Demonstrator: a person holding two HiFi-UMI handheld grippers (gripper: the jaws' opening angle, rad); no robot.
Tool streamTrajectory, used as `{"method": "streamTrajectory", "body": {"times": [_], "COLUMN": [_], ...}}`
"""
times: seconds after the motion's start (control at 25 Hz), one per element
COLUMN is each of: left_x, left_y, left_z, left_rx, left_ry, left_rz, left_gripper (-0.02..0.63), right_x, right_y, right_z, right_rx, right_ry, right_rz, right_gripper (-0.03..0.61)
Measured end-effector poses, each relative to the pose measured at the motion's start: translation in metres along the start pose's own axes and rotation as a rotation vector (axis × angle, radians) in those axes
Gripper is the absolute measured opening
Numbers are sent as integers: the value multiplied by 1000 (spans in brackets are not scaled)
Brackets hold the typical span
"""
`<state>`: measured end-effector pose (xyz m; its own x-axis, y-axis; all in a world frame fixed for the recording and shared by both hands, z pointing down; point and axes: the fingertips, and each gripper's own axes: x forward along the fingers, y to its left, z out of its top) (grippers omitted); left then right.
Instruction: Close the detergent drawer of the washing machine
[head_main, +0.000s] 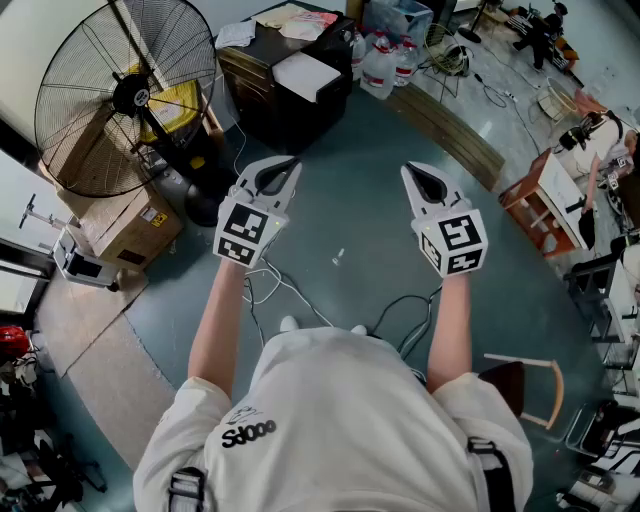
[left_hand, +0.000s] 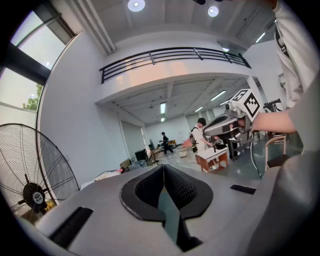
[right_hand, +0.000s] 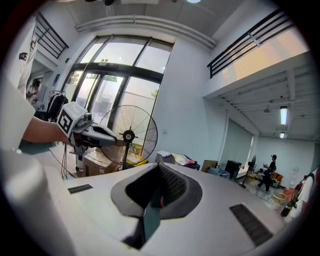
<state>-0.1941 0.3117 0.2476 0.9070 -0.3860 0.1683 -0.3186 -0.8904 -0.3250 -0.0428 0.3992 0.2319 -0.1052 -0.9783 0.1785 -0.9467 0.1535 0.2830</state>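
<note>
Evenly raised side by side over the floor (head_main: 345, 215), both clenched empty: left tool (head_main: 283, 166), right tool (head_main: 416, 173); pedestal fan (head_main: 125, 95) nearby.

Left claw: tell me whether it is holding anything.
No, the left claw has its jaws closed together with nothing between them in the left gripper view.

Grippers: two, left gripper (head_main: 283, 170), right gripper (head_main: 418, 178)
Floor fan (head_main: 125, 95): one, far left
Cardboard box (head_main: 128, 228): one, left
</note>
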Motion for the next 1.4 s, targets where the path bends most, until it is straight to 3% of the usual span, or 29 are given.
{"method": "streamTrajectory", "body": {"times": [0.16, 0.36, 0.68, 0.96, 1.2, 1.4], "left_x": [5, 15, 52, 86, 122, 168], "left_y": [-4, -18, -58, -73, -37, 25], "left_z": [2, 1, -7, -4, -16, -37], "left_rx": [2, -13, -62, -94, -88, -89], "left_ry": [10, 26, 63, 86, 78, 58], "left_rz": [7, 24, 64, 70, 54, 36], "left_gripper": [18, 18, 18, 18, 18, 18], "right_x": [-3, -15, -31, -32, 11, 78], "right_y": [-7, -29, -65, -105, -124, -147], "right_z": [-2, -7, -58, -66, -71, -74], "right_rx": [7, 91, 80, 101, 97, 133], "right_ry": [-14, -86, 5, -19, -23, -7], "right_rz": [13, 5, 75, 110, 91, 74], "right_gripper": [-3, -3, -3, -3, -3, -3]}}
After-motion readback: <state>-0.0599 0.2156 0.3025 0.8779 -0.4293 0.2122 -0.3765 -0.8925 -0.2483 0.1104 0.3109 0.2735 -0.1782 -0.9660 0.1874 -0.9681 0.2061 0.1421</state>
